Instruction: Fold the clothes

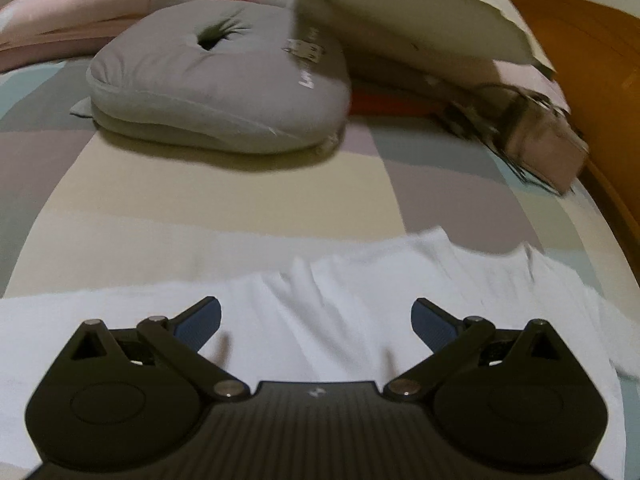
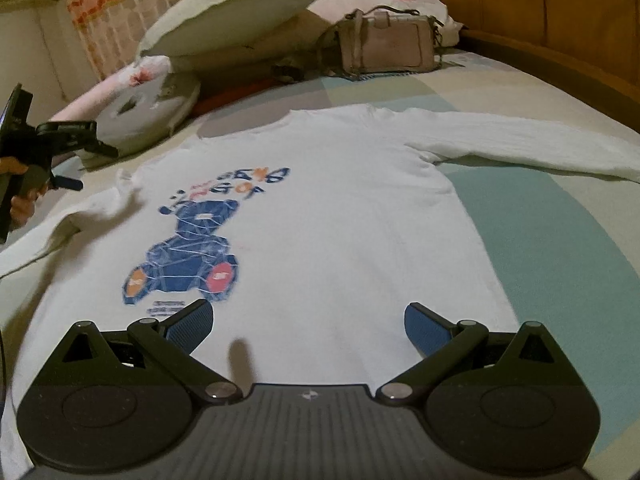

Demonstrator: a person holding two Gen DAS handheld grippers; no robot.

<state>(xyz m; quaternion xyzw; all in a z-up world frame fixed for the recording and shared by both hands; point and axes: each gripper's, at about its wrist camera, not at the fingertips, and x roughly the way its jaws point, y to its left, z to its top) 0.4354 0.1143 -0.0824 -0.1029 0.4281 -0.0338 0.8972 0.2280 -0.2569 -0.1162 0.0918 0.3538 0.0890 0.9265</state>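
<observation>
A white long-sleeved shirt (image 2: 340,208) with a blue bear print (image 2: 192,252) lies spread flat on the bed, hem toward the right wrist camera. One sleeve (image 2: 528,144) stretches out to the right. My right gripper (image 2: 308,326) hovers open over the hem, nothing between its fingers. In the left wrist view the white shirt (image 1: 320,308) lies under my left gripper (image 1: 316,326), which is open and empty. The left gripper (image 2: 60,156), held by a hand, also shows at the far left of the right wrist view, near the shirt's left shoulder.
A grey cushion with a hole (image 1: 216,76), a pale green pillow (image 1: 420,12) and a pink floral pillow (image 1: 120,4) lie at the head of the bed. A beige handbag (image 2: 388,44) sits by the wooden headboard (image 2: 520,8). The striped bedsheet (image 2: 540,240) is bare to the right.
</observation>
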